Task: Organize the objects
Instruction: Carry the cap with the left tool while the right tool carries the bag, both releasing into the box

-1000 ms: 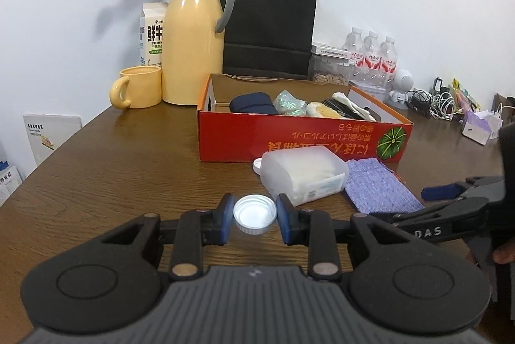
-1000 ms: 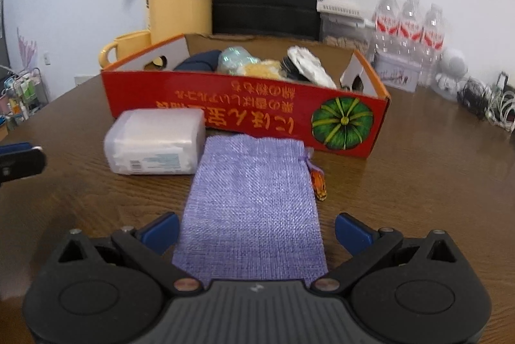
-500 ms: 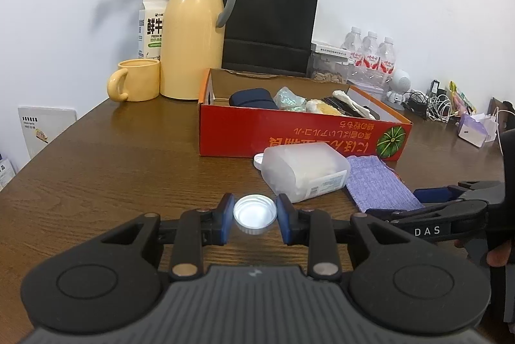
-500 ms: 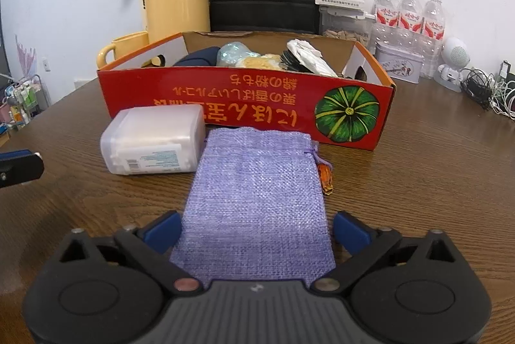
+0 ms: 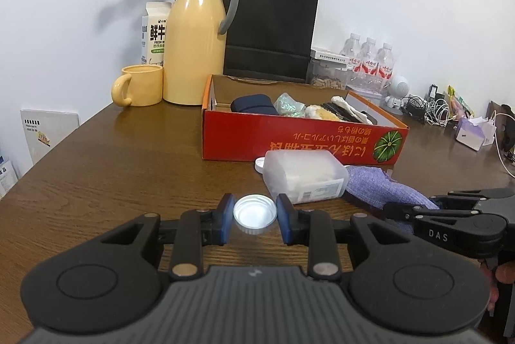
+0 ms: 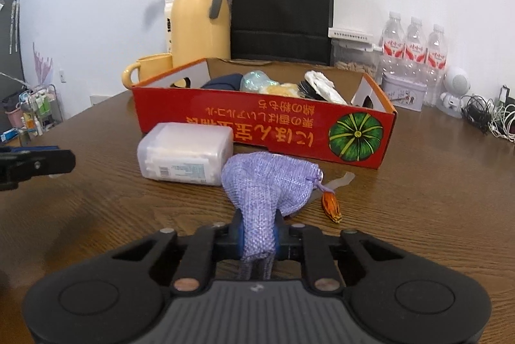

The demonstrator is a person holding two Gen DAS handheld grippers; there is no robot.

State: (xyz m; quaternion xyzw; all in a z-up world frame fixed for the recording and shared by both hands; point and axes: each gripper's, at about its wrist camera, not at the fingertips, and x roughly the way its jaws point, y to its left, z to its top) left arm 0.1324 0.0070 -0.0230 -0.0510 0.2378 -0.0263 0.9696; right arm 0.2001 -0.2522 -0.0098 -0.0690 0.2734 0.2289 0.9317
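Observation:
My left gripper (image 5: 255,216) is shut on a white bottle cap (image 5: 255,213), held just above the wooden table. My right gripper (image 6: 259,236) has its jaws closing on a purple fabric pouch (image 6: 269,179); the pads pinch its near end and the cloth bunches up between them. An orange tassel (image 6: 331,205) hangs from the pouch's cord. A translucent plastic box (image 6: 185,153) lies left of the pouch, in front of the red cardboard box (image 6: 264,123), which holds several items. In the left wrist view the right gripper (image 5: 450,215) shows at the right edge.
A yellow thermos (image 5: 194,38), yellow mug (image 5: 138,85), milk carton (image 5: 156,31), flowers and black paper bag (image 5: 270,28) stand behind the red box. Water bottles (image 6: 413,44), a tin, a small white figure and cables sit at the far right. A second white cap (image 5: 260,164) lies by the plastic box.
My right gripper's jaws have come together on the near end of the purple pouch, which was lying flat and is now bunched and lifted. The left gripper still holds the cap.

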